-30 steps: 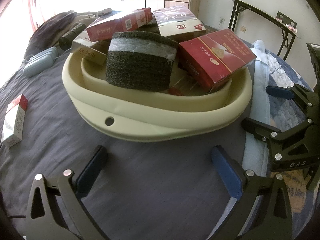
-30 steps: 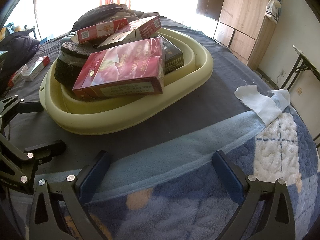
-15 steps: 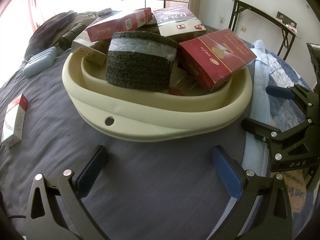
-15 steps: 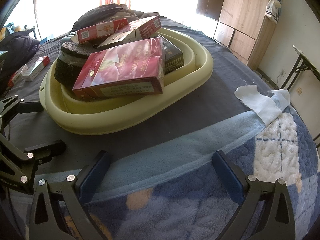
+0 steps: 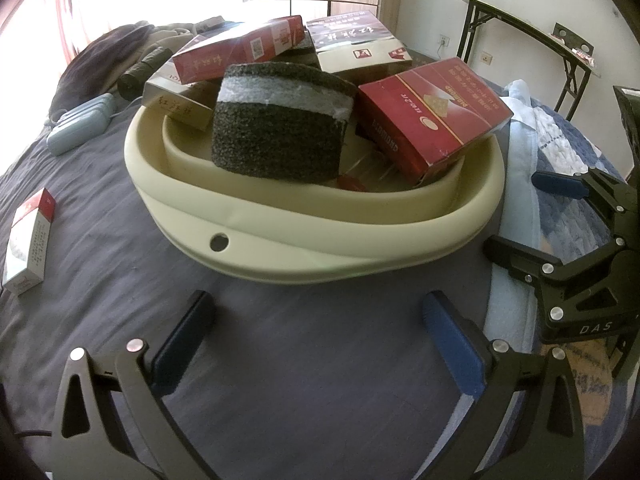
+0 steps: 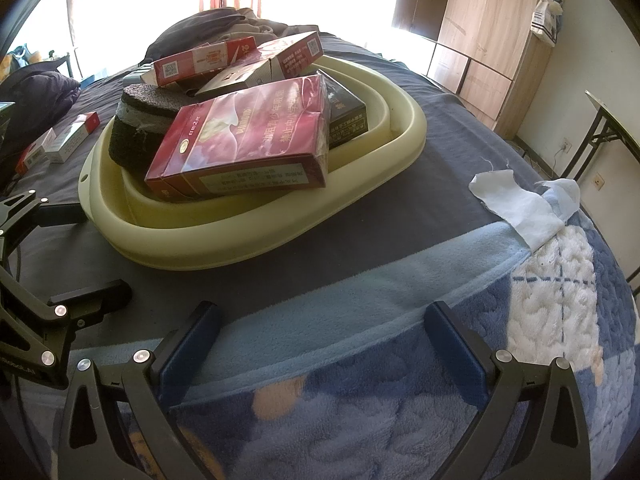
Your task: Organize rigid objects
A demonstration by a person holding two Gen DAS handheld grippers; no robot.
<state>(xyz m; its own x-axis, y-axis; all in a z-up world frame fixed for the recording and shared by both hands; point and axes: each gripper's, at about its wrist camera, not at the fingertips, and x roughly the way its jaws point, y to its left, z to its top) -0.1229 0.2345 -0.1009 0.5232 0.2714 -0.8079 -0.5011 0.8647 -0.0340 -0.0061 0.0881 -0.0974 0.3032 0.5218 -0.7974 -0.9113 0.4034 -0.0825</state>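
Note:
A cream plastic basin [image 5: 280,236] sits on the bed, also in the right wrist view [image 6: 224,236]. It holds a dark round foam block [image 5: 280,132], a big red carton [image 5: 436,112] and several other cartons. A small red-and-white box [image 5: 30,240] lies on the grey sheet left of the basin. My left gripper [image 5: 316,328] is open and empty, low in front of the basin. My right gripper [image 6: 320,336] is open and empty over the blue blanket; it also shows in the left wrist view [image 5: 516,212].
A pale blue case [image 5: 80,128] and dark clothes [image 5: 104,56] lie at the far left. A white cloth [image 6: 516,204] lies on the blanket at right. Small boxes [image 6: 64,140] lie left of the basin. A folding table [image 5: 532,40] and a wardrobe [image 6: 488,24] stand beyond the bed.

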